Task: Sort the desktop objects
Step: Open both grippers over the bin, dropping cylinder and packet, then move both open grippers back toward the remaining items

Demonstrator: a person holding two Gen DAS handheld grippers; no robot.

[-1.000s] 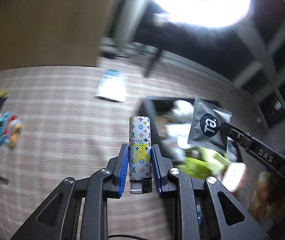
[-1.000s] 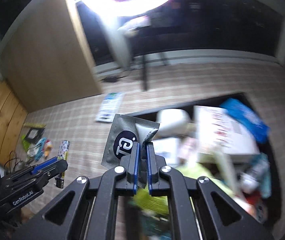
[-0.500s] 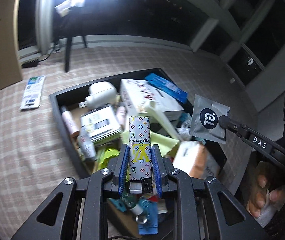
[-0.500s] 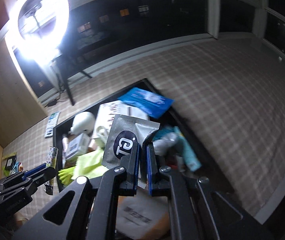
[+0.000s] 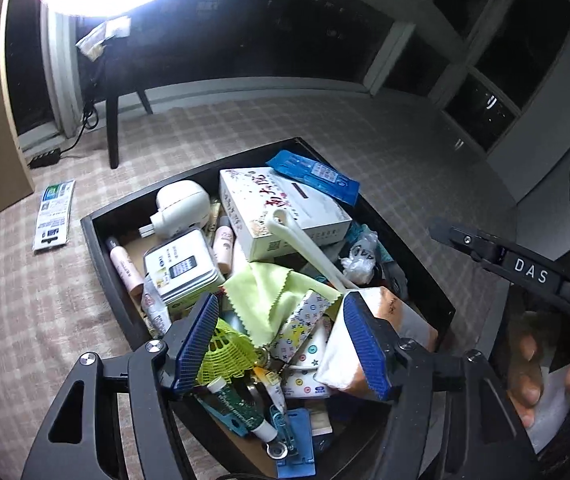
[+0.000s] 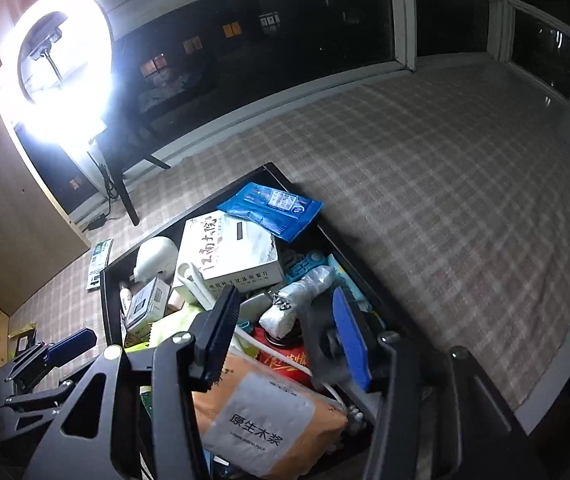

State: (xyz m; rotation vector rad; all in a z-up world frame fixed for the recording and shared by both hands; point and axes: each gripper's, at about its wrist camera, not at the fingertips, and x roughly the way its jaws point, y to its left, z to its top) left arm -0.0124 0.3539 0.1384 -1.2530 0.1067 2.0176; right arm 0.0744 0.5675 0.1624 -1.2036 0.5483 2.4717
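Observation:
My left gripper [image 5: 281,306] hangs over the full black box [image 5: 97,240], its jaws opening with nothing pressed between the blue pads. The monogram-print lighter [image 5: 305,324] lies loose below them, tilted on a yellow-green cloth [image 5: 265,292]. My right gripper [image 6: 285,300] is over the same box [image 6: 105,300], its jaws also opening. A blurred grey shape [image 6: 317,344], apparently the grey sachet, is beside its right pad [image 6: 349,336] and not gripped. The right gripper [image 5: 465,240] shows bare-tipped in the left wrist view.
The box holds a white tissue carton [image 5: 285,208], a blue wipes pack [image 5: 313,176], a white round device [image 5: 181,204], an orange tissue pack [image 6: 269,412] and several small items. A leaflet [image 5: 55,216] lies on the checked cloth to the left. The table edge [image 6: 565,392] runs at the right.
Both grippers swung from the table over the box, then their jaws spread. The lighter left the left pads and landed in the box; the sachet is no longer clamped in the right pads.

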